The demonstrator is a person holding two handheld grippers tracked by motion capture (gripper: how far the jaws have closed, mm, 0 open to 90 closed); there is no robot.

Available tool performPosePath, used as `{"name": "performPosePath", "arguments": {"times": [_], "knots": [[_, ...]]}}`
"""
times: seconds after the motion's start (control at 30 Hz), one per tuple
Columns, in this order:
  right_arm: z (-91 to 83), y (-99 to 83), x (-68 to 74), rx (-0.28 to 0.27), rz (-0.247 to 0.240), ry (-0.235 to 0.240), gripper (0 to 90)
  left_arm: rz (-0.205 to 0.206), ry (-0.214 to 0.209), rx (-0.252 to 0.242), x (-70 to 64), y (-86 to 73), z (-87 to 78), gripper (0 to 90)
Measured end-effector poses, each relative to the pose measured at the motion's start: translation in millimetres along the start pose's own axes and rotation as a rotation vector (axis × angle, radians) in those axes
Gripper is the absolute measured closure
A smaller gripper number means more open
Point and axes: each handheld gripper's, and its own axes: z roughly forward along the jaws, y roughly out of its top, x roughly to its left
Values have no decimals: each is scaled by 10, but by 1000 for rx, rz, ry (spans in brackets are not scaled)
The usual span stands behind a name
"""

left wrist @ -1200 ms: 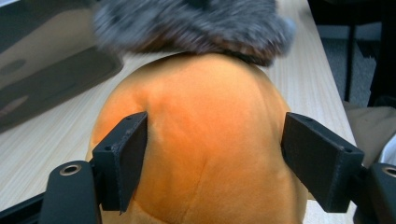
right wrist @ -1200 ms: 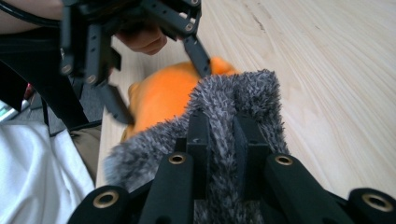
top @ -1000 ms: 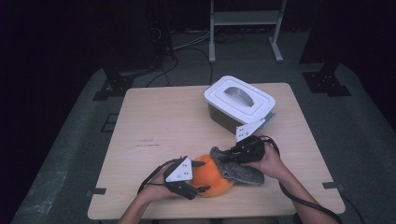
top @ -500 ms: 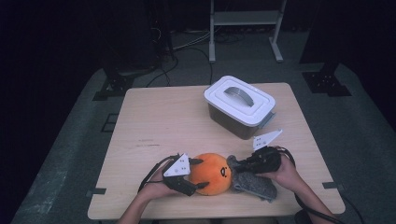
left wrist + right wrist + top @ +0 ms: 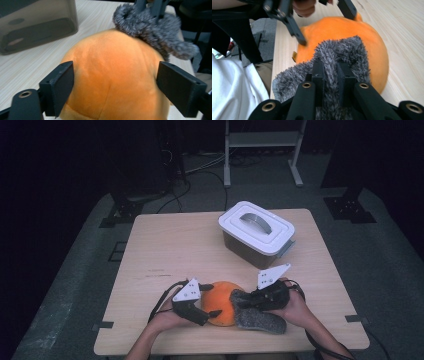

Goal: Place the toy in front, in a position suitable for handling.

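Item: orange plush ball (image 5: 223, 306), lower centre of high view, on table (image 5: 175, 245) near front edge. Round, soft, seamed; grey fuzzy cloth (image 5: 257, 316) draped on its right side. Left gripper (image 5: 115, 86): jaws spread, straddling the ball w/o squeezing, prob. to steady it. Right gripper (image 5: 329, 75): jaws pinching a fold of the cloth, likely to pull it over or off. White-lidded bin (image 5: 256, 232), upper right of table, apart.

Left hand-held gripper (image 5: 216, 312) gapes wide; right hand-held gripper (image 5: 243, 303) is clamped.
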Motion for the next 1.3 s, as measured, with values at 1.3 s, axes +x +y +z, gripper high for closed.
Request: {"name": "performPosePath", "arguments": {"times": [1.3], "knots": [[127,150,277,4,-103,-19,772,-1,48,32,31,-13,6,236]]}}
